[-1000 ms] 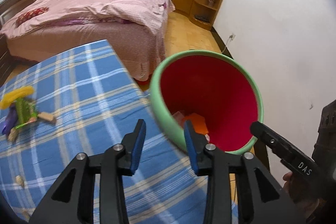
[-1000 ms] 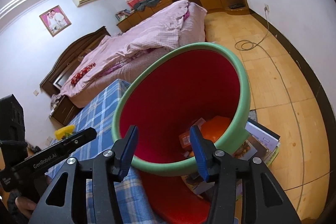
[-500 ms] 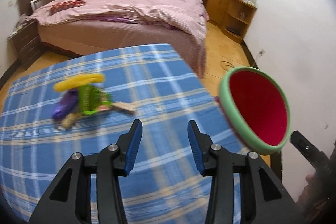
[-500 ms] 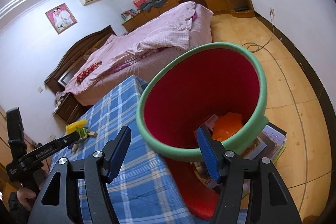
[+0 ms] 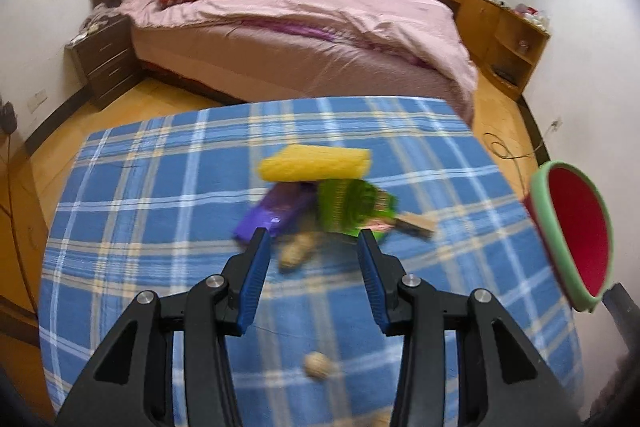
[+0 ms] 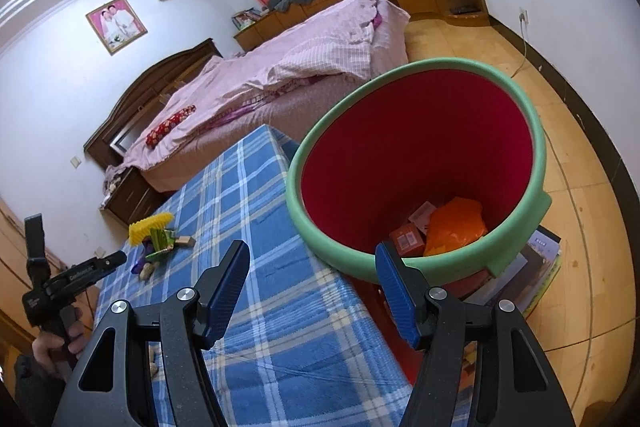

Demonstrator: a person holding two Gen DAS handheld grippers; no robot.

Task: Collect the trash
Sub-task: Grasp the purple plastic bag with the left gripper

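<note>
A small pile of trash lies on the blue plaid table (image 5: 160,195): a yellow corrugated piece (image 5: 314,163), a purple wrapper (image 5: 276,213), a green wrapper (image 5: 350,207), a wooden stick (image 5: 416,223) and a peanut shell (image 5: 296,253). My left gripper (image 5: 312,251) is open and empty just short of the pile. The red bin with a green rim (image 6: 420,163) stands beside the table's right edge and holds an orange bag (image 6: 456,223) and small boxes. My right gripper (image 6: 312,259) is open and empty just before the bin's near rim.
Another nut shell (image 5: 318,367) lies on the cloth near my left gripper. Books (image 6: 532,271) lie under the bin on the wooden floor. A bed with a pink quilt (image 5: 300,15) stands beyond the table. The bin also shows at the right of the left wrist view (image 5: 576,235).
My left gripper has swung left from the bin toward the trash pile, now centred ahead. My right gripper has opened wider and drawn back a little from the bin.
</note>
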